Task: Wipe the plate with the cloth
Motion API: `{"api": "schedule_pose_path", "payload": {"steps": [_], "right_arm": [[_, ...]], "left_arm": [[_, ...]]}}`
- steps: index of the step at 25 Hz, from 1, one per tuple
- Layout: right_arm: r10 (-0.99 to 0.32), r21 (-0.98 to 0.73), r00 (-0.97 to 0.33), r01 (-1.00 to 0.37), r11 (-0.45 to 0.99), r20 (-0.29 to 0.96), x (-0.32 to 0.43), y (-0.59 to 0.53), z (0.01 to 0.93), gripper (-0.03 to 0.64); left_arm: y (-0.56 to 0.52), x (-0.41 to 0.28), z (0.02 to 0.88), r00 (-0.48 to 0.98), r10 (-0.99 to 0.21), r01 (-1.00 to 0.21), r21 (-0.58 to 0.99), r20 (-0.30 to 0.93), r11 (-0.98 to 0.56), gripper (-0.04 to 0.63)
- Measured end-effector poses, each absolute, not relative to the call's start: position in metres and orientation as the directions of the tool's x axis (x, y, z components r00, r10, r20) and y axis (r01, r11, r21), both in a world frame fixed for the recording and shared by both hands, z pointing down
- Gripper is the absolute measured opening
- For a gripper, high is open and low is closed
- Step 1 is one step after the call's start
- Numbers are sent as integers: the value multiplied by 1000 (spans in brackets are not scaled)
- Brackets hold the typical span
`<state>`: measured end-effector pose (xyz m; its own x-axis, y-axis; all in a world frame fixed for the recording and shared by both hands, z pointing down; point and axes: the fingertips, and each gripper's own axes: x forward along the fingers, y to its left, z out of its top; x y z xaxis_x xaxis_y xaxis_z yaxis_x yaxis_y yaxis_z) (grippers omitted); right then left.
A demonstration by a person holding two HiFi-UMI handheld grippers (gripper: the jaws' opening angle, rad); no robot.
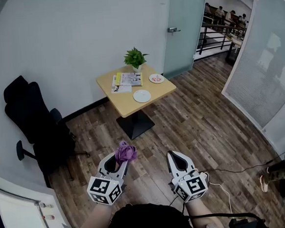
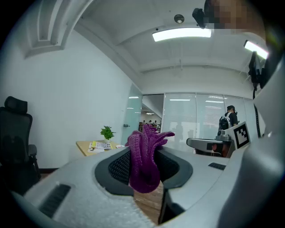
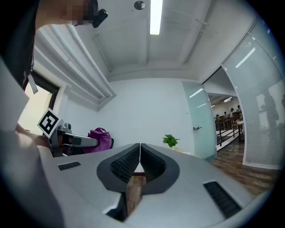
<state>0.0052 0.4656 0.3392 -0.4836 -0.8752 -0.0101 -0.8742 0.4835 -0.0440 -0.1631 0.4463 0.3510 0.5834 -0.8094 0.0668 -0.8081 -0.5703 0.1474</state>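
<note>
while left gripper fingers clamp purple cloth, right gripper fingers together

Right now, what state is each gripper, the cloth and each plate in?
left gripper: shut on the purple cloth.
right gripper: shut, empty.
purple cloth: bunched, far from the table.
white plate: flat on the table, untouched.
patterned plate: flat on the table.

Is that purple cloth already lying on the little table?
No, the purple cloth is clamped in the left tool, well away from the table.
</note>
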Motion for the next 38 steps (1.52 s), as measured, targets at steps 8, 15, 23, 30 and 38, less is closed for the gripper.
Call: {"api": "schedule_pose_path", "payload": {"steps": [8,15,23,30,38], "right_arm": [[-874,-52,-486,-873,486,-4,15,458,345,9],[-841,-117,-541,-834,539,-17,30,449,347,9],[-834,-120,-551,-827,549,-25,75,440,347,9],[-837,-117,-546,-830,545,-28,115,442,354,9],[-834,-118,-552,-827,549,-17,118,428,359,9]], "left_arm": [[440,-152,355,580,-812,-811,151,72,-566,127],[430,-131,356,573,-816,-816,145,76,-559,127],[425,-88,352,549,-832,-833,136,82,-537,127],[429,-48,357,546,-832,-836,125,98,-534,127],[419,-46,356,533,-841,-845,123,94,-521,127]]}}
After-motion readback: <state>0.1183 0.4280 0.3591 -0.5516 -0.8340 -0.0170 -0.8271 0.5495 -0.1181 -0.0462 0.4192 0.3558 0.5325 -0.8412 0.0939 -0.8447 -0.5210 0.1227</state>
